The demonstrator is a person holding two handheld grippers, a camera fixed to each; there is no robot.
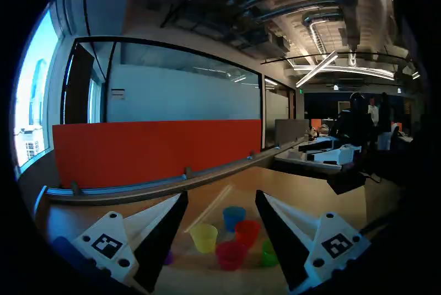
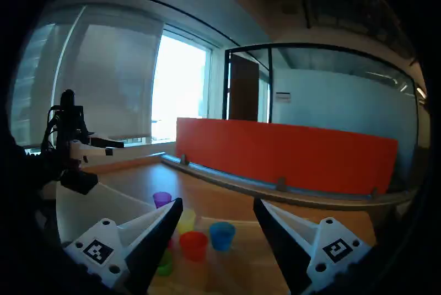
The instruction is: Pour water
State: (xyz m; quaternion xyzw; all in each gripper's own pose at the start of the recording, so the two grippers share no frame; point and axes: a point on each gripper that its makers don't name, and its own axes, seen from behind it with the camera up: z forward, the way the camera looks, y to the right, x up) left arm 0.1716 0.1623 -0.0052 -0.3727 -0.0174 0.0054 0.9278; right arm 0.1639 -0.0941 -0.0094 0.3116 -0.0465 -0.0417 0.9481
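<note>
Okay: both spread wide, gripping nothing.
Left hand-held gripper point(image 1: 221, 193) and right hand-held gripper point(image 2: 218, 201) face the bench point(image 1: 314, 184); blue cup point(image 1: 234, 218), yellow cup point(image 1: 204, 238) and red cup point(image 1: 230, 255) cluster upright just beyond the fingertips.

Left gripper view: we get only a sliver of the purple cup point(image 1: 168, 257) behind one finger of the left gripper point(image 1: 221, 194). The green cup point(image 1: 268, 253) is half covered by the other finger. Both fingers run off the bottom edge. The figures point(image 1: 375, 116) far back are too dark and small to make out.

Right gripper view: the green cup point(image 2: 164, 264) and yellow cup point(image 2: 187, 219) sit partly behind a finger of the right gripper point(image 2: 218, 201). The dark device point(image 2: 69, 140) at far left is in shadow and we can't tell what it is. We can't tell whether any cup holds water.
</note>
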